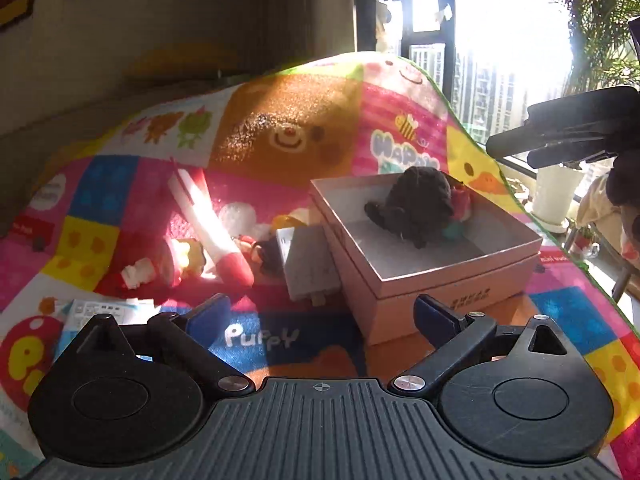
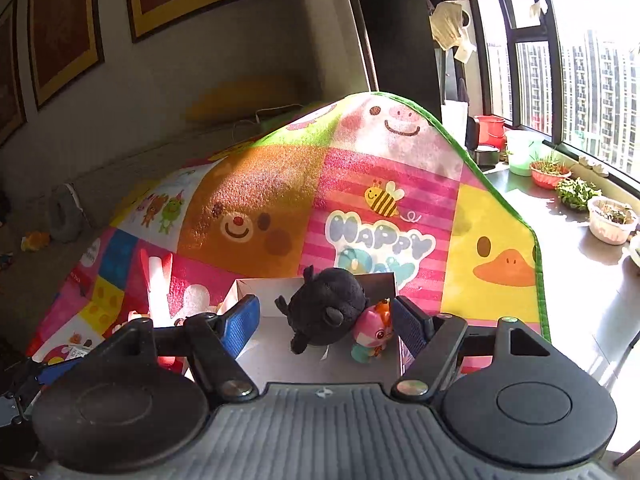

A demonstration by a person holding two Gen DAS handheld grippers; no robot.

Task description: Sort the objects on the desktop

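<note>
Left wrist view: left gripper held low over the colourful cartoon mat, jaws spread wide, nothing between the blue pads. Ahead and slightly right, an open pink box resting on the mat, holding a black plush toy with a small pink-and-teal figure pressed against its right side. Touching the box's left wall, a grey rectangular device. Further left, a sunlit heap: a white-and-red tube-shaped item, a small red-and-white figure, other bits too washed out by glare to name. At the right edge, raised above the box, the other tool, dark and only partly seen. Right wrist view: right gripper poised just above the box, jaws parted, empty, blue pads flanking the black plush toy and pink-and-teal figure without touching either. Both toys inside the box, touching each other. To the left, the white-and-red item on the mat. On the right, a windowsill with plant pots.
</note>
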